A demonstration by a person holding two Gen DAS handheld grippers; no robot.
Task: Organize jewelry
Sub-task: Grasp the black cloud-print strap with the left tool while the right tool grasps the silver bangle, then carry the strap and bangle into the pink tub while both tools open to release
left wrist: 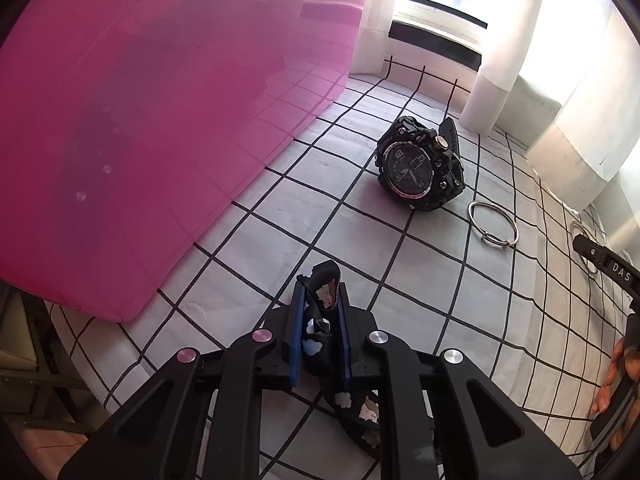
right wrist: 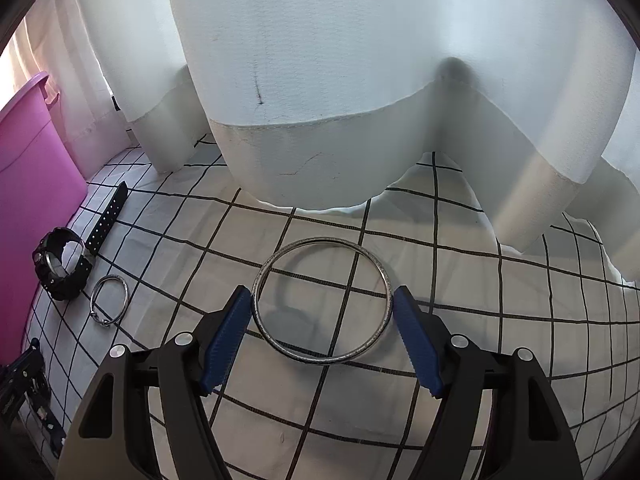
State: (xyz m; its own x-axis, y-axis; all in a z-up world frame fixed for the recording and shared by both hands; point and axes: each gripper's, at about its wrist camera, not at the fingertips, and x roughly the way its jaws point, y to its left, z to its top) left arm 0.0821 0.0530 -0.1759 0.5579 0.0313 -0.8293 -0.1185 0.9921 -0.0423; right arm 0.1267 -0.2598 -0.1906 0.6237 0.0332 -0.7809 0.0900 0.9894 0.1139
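Two watches: left gripper [left wrist: 322, 312] clamps the patterned strap [left wrist: 325, 294]; one black watch [left wrist: 420, 166] lies free. Two bangles: right gripper [right wrist: 322, 304], fingers wide apart, straddles the big bangle [right wrist: 384, 270]; the small bangle [right wrist: 125, 284] lies beside the watch.

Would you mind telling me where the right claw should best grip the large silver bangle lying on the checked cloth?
Grip the large silver bangle across its full width from above: it lies flat, and the open right claw already has one finger outside each side of the rim. Closing inward should pinch it.

Place: home bedroom, likely
Surface: white checked bedsheet [right wrist: 320, 412]
Window side: pale curtains [right wrist: 320, 80] hanging onto sheet, window [left wrist: 440, 4] behind
Storage: pink plastic bin [left wrist: 160, 120]
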